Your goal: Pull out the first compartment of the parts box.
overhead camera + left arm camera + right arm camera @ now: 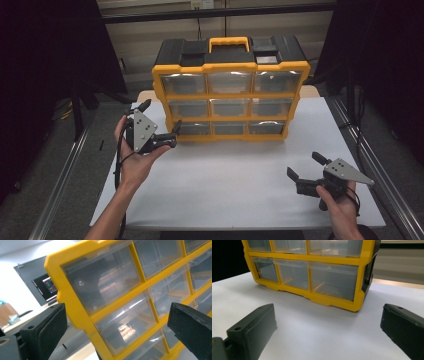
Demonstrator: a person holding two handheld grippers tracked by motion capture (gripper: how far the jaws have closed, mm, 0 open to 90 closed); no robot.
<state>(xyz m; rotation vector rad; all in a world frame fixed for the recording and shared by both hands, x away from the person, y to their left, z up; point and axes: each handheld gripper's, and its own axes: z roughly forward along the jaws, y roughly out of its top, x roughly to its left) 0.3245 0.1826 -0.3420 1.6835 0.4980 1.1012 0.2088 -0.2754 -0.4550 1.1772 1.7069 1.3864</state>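
Left hand-held gripper [161,120] tilted, jaws spread, near organizer [230,95].

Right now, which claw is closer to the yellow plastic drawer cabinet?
Left claw, open at the yellow plastic drawer cabinet's lower left corner. Right claw sits well in front, open.

Your high view was dim overall: the white surface [235,175] caught most of the light while the frame's left and right edges fell to near black. The clear drawer fronts of the organizer [230,90] threw pale glare along their top rows. In your left gripper view, the upper left was blown out white, the drawers showed warm reflections, and the near jaws were soft. Your right gripper view was evenly lit, with a soft shadow under the organizer's base.
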